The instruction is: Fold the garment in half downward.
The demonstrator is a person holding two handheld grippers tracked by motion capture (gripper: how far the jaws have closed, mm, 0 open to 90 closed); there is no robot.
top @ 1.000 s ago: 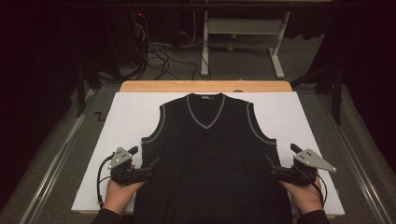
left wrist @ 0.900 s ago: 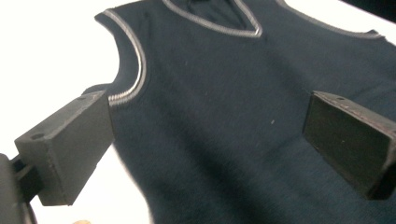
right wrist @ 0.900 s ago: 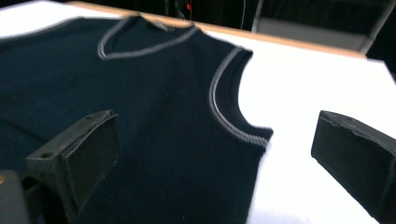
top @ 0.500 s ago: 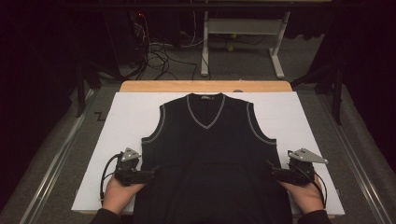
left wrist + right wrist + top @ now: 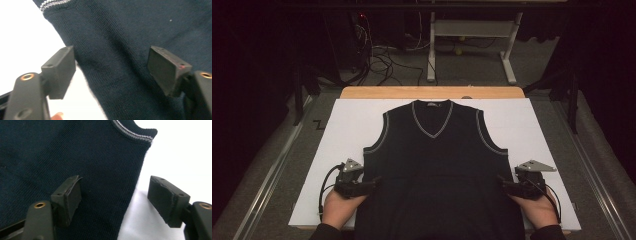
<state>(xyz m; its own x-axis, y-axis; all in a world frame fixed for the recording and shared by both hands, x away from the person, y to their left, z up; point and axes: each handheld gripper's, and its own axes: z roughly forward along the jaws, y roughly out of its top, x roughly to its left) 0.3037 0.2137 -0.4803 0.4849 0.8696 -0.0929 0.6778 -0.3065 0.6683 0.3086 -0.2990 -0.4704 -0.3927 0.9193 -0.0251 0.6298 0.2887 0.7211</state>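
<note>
High view: the vest (image 5: 439, 175) lies flat on the white sheet (image 5: 342, 130), its hem cut off at the bottom edge, and its neck label is too small to read. It's dark fine-ribbed knit with pale striped trim. Left gripper (image 5: 111, 71) has jaws spread over the vest's side edge; right gripper (image 5: 115, 200) is spread likewise.

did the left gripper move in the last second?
Yes. The left gripper slid inward along the white board, from just outside the dark knitted sleeveless vest's side edge to straddling it, open.
</note>
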